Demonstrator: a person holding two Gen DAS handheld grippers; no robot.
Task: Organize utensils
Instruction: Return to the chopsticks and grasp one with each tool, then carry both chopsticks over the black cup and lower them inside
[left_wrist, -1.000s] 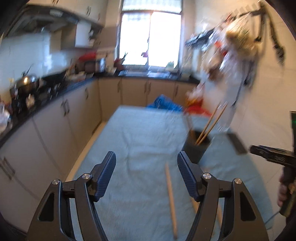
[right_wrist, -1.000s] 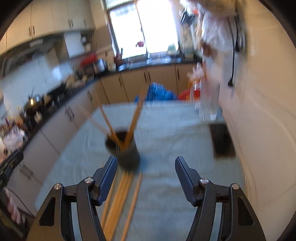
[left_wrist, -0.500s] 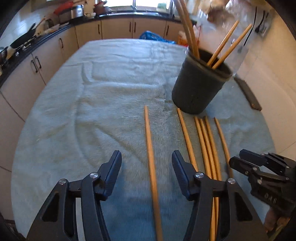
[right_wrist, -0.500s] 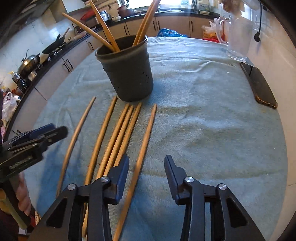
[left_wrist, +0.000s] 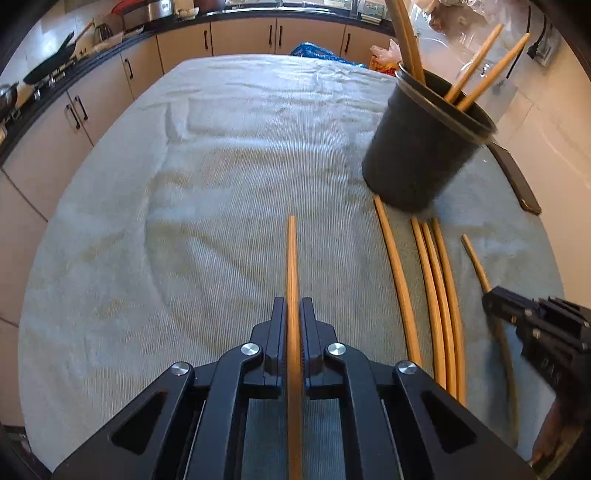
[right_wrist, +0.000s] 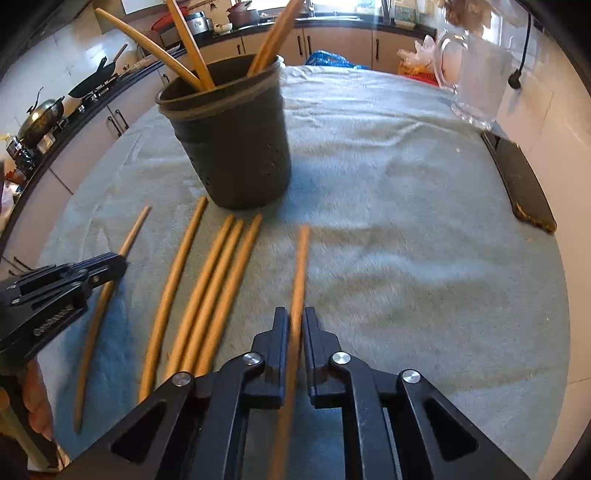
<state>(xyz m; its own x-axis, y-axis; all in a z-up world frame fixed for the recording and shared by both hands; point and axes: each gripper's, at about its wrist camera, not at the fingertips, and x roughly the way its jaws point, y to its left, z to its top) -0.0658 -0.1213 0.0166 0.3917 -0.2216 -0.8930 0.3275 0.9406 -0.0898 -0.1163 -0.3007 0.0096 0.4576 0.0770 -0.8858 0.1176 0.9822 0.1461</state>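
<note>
Two grippers each pinch one chopstick. The left gripper (left_wrist: 293, 310) has just been closing, and its jaws now press on the leftmost chopstick (left_wrist: 291, 258), which lies on the grey cloth (left_wrist: 184, 221) and points away toward the far side. The right gripper (right_wrist: 295, 319) has also just been closing; its jaws grip the rightmost chopstick (right_wrist: 300, 266), which is blurred near the pads.

Between these two lie four more loose chopsticks on the cloth: a single one (right_wrist: 173, 280) and, just to its right, a tight bundle of three (right_wrist: 218, 280). Their far ends stop just short of the black holder (right_wrist: 236, 147), which stands upright beyond them, a little left of the right gripper's line and well to the right of the left gripper's. Several chopsticks (right_wrist: 188, 44) already lean in the holder, fanning out over its rim.

In the right wrist view the left gripper shows at the near left, with part of a hand (right_wrist: 35, 398) below it. On the right edge of the cloth lies a dark phone (right_wrist: 517, 181), with a clear jug (right_wrist: 480, 77) beyond it. Kitchen cabinets (left_wrist: 240, 37) run along the left and far sides, with pans (right_wrist: 40, 114) on the counter at the left.
</note>
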